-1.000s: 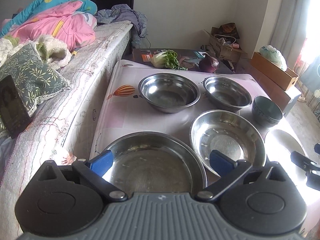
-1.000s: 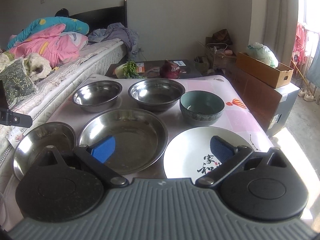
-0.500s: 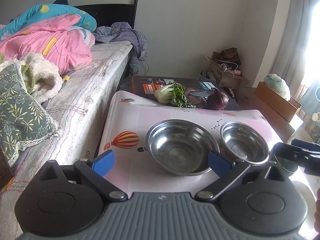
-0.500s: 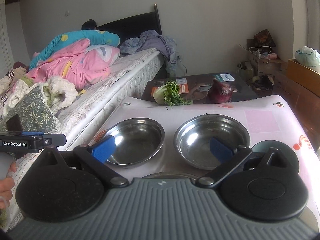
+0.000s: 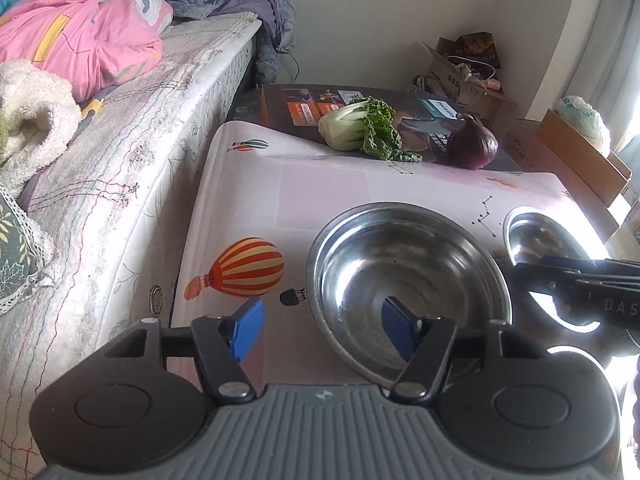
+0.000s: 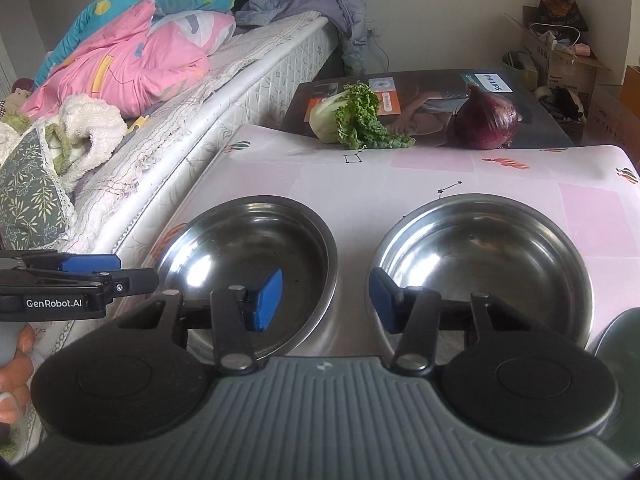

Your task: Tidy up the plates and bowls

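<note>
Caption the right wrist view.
Right gripper, closing on nothing, above two steel bowls on a balloon-print tablecloth.

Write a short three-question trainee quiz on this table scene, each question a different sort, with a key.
1. True or false: the purple onion sits inside a round steel bowl.
2. Multiple choice: the left steel bowl's near rim lies between the fingers of which tool? A) left hand-held gripper B) right hand-held gripper C) neither
3. Fill in: the leafy green cabbage rests on a dark printed ____ beyond the pink tablecloth.

Key: 1 false; it lies on the box. 2 A; its jaws are closing astride that rim. 3 box.
</note>
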A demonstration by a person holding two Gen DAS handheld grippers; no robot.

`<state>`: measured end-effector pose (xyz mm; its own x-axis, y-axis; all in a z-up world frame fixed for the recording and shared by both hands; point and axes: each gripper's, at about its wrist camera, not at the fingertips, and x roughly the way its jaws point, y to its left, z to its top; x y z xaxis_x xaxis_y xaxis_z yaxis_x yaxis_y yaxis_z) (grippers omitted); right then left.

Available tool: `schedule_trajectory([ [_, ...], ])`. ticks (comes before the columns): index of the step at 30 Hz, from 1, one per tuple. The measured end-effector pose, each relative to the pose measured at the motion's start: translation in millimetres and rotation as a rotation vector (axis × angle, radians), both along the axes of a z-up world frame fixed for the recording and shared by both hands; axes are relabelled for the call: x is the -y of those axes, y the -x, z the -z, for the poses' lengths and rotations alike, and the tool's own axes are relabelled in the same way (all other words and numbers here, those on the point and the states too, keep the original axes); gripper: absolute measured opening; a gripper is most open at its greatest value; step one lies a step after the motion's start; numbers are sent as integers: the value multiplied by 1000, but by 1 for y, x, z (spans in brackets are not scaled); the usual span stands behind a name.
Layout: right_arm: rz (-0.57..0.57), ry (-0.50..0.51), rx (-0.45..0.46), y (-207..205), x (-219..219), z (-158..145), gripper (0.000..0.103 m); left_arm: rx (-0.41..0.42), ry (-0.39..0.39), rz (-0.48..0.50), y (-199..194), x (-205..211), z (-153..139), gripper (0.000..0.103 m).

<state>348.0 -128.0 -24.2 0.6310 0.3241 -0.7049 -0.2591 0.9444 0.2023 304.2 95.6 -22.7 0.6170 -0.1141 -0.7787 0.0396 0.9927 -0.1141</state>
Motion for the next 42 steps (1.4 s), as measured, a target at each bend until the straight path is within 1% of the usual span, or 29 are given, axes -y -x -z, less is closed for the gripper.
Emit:
schedule_trajectory([
  [2, -12, -6, -29, -11, -3, 8, 38, -21, -11, 4, -7, 1, 5, 57],
  [4, -21, 0, -52, -18, -6, 15, 31, -36, -14, 3, -12, 0, 9, 56],
  [5, -25, 7, -58, -20, -7, 17, 30, -45, -14, 5, -16, 1, 10, 53],
  [6, -30, 12, -63, -22, -8, 19, 26, -55, -13, 7, -18, 0, 12, 48],
  [8, -42, 19, -71, -24, -11, 22, 25, -80, -7, 9, -23, -1, 16, 41],
  [10, -48, 25, -79, -27, -11, 24, 22, -98, -2, 8, -25, -2, 20, 40],
  [12, -51, 29, -89, -28, -11, 27, 21, -118, 6, 9, -29, -4, 23, 32],
  [14, -55, 25, -103, -29, -11, 30, 19, -131, 15, 11, -30, -5, 26, 29],
  [17, -62, 29, -115, -30, -13, 35, 16, -137, 32, 18, -32, -5, 28, 25],
  [18, -64, 29, -118, -30, -14, 36, 14, -137, 34, 20, -33, -5, 29, 22],
  [20, -69, 26, -118, -30, -14, 38, 14, -139, 33, 28, -34, -2, 29, 16],
  [23, -71, 34, -111, -29, -15, 36, 14, -136, 9, 29, -35, 1, 29, 16],
  [38, -86, 44, -91, -20, -17, 27, 14, -135, 6, 24, -26, -1, 22, 16],
  [42, -90, 38, -82, -16, -15, 22, 14, -128, -1, 30, -22, -1, 16, 17],
])
